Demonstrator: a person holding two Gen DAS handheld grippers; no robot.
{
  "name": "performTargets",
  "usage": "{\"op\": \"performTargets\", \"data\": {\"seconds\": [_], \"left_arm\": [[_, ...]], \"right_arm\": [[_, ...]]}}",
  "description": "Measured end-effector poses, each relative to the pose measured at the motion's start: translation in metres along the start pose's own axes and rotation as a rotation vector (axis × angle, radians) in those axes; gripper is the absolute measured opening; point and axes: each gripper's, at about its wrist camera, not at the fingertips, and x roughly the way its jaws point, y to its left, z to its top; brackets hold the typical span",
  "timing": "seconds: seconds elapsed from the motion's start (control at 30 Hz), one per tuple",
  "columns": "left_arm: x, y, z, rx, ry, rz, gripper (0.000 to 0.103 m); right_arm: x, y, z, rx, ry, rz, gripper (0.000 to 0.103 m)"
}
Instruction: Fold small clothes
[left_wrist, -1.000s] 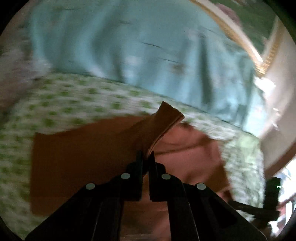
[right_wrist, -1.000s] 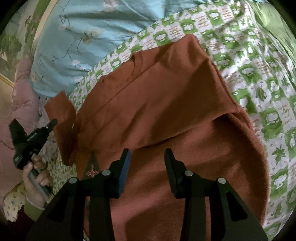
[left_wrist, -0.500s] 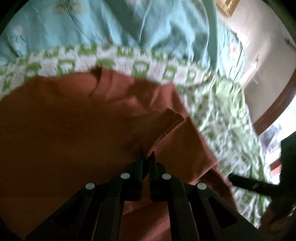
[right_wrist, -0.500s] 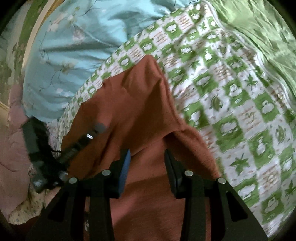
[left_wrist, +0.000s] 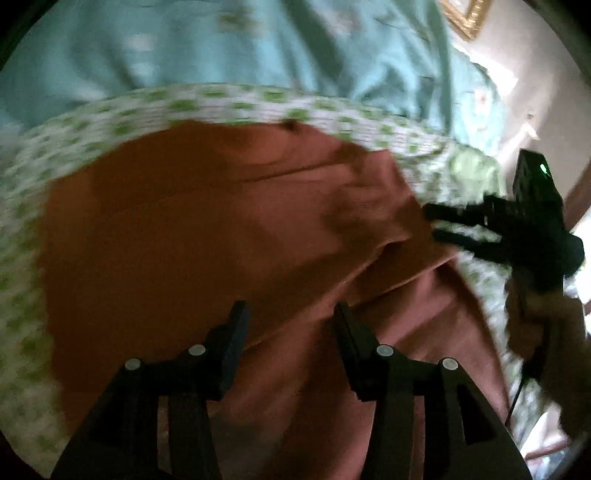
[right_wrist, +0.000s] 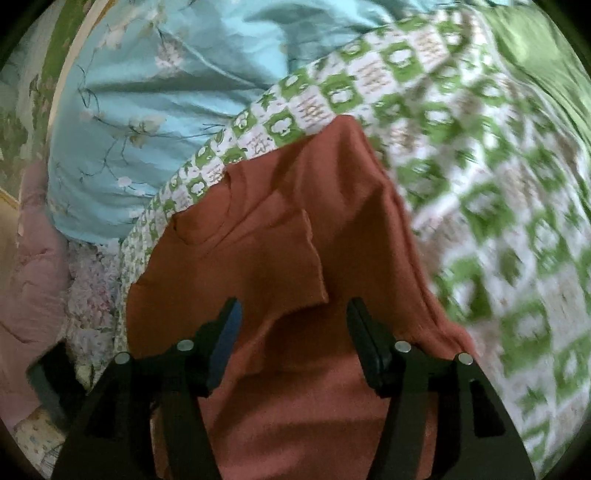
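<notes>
Right under my left gripper (left_wrist: 290, 332) the jaws have just been opening and now stand apart with nothing pinched between them, only the rust-brown shirt (right_wrist: 280, 258) lying below. Same story on my right gripper (right_wrist: 293, 332): its jaws have just been widening too and are parted, with the loose corner of the folded-in sleeve (right_wrist: 295, 258) sitting just ahead of the gap but not clamped. So the shirt is free on the bed, resting on the green-and-white checked quilt (right_wrist: 480, 184) toward the edge where the blue floral pillow (right_wrist: 166, 92) lies.

What worries me: that sleeve flap isn't lying flat, its edge curls up, so I reckon it could spring back open now that nothing pins it. If I drag a jaw tip across the fabric while pulling away, the whole fold might slide or bunch, since the quilt underneath looks soft and lumpy. The left view is smeared too, so I can't judge the crease well from that side.

Both grippers point steeply down at the shirt, the right one near the bed's right-hand side of the garment, the left over its middle. Further off, the pillow and a gilt frame (left_wrist: 465, 18) sit beyond the quilt.
</notes>
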Motion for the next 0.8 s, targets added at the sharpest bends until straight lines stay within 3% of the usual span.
{"op": "performTargets", "data": {"seconds": [0.2, 0.23, 0.27, 0.33, 0.47, 0.57, 0.63, 0.7, 0.8], "left_arm": [[-0.034, 0.085, -0.039, -0.116, 0.019, 0.24, 0.048], [-0.033, 0.098, -0.043, -0.142, 0.032, 0.263, 0.048], [-0.03, 0.107, -0.046, -0.159, 0.042, 0.276, 0.048], [-0.018, 0.121, -0.048, -0.171, 0.061, 0.302, 0.048], [0.005, 0.13, -0.039, -0.204, 0.072, 0.347, 0.048], [0.001, 0.134, -0.033, -0.232, 0.035, 0.375, 0.042], [0.001, 0.14, -0.035, -0.252, 0.04, 0.367, 0.041], [0.001, 0.143, -0.038, -0.273, 0.049, 0.342, 0.04], [0.0, 0.144, -0.041, -0.271, 0.048, 0.342, 0.04]], "right_arm": [[0.045, -0.003, 0.013, 0.02, 0.059, -0.035, 0.06], [0.049, -0.002, 0.012, 0.014, 0.064, -0.023, 0.054], [0.054, 0.001, 0.012, 0.002, 0.067, -0.017, 0.032], [0.064, 0.007, 0.011, -0.025, 0.101, -0.015, 0.013], [0.051, 0.036, 0.018, -0.104, 0.056, 0.004, 0.01], [-0.001, 0.053, 0.034, -0.13, -0.102, 0.085, 0.01], [-0.032, 0.046, 0.04, -0.13, -0.212, 0.041, 0.01], [-0.031, 0.024, 0.041, -0.105, -0.204, -0.043, 0.01], [-0.006, -0.011, 0.031, -0.034, -0.108, -0.077, 0.01]]}}
